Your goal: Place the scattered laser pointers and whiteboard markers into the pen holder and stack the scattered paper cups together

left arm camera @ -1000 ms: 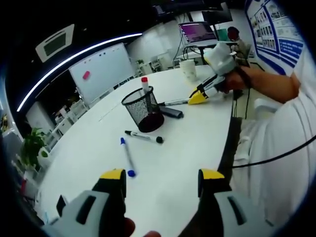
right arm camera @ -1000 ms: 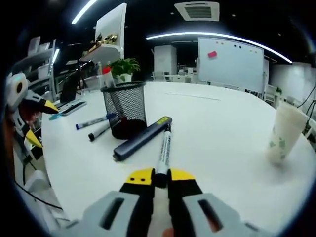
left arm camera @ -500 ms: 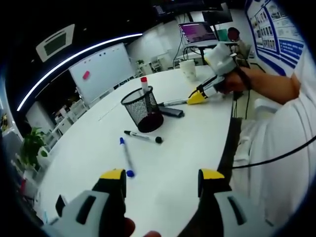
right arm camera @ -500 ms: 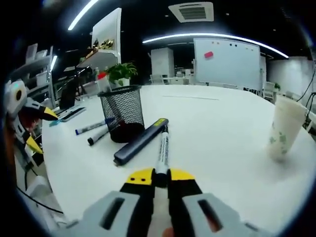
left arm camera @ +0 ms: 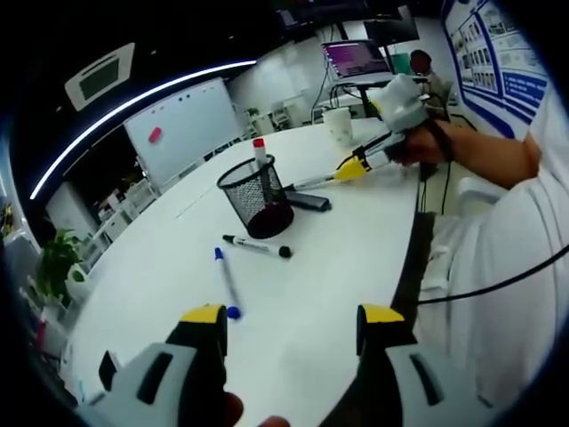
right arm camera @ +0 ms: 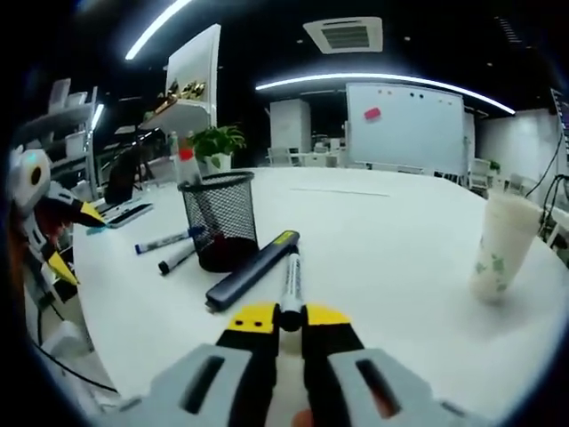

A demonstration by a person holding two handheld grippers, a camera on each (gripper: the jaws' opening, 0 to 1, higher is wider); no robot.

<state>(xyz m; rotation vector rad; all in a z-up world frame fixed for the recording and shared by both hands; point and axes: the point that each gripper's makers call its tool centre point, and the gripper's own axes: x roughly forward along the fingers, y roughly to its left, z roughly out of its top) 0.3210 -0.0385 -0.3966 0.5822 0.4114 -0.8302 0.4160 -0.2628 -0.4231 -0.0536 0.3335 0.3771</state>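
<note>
My right gripper (right arm camera: 281,318) is shut on a whiteboard marker (right arm camera: 290,283) with a black cap, lifted a little off the white table (right arm camera: 391,302). Beside it lies a dark laser pointer (right arm camera: 252,269) with a yellow end. A black mesh pen holder (right arm camera: 219,220) stands behind, with a red-capped marker (right arm camera: 185,164) in it. A blue marker (right arm camera: 165,239) and a black marker (right arm camera: 178,257) lie left of the holder. My left gripper (left arm camera: 292,318) is open over the table's near edge, far from the blue marker (left arm camera: 228,282) and the black marker (left arm camera: 257,246). The right gripper (left arm camera: 351,169) also appears near the pen holder (left arm camera: 257,197).
A stack of paper cups (right arm camera: 494,248) stands at the right, also seen far off as the cups (left arm camera: 339,124). A whiteboard (left arm camera: 182,128) and a potted plant (right arm camera: 216,140) stand beyond the table. A person's arm and white sleeve (left arm camera: 498,205) fill the right side.
My right gripper has risen slightly with the marker, whose tip now hangs above the table near the laser pointer. The left gripper has stayed put.
</note>
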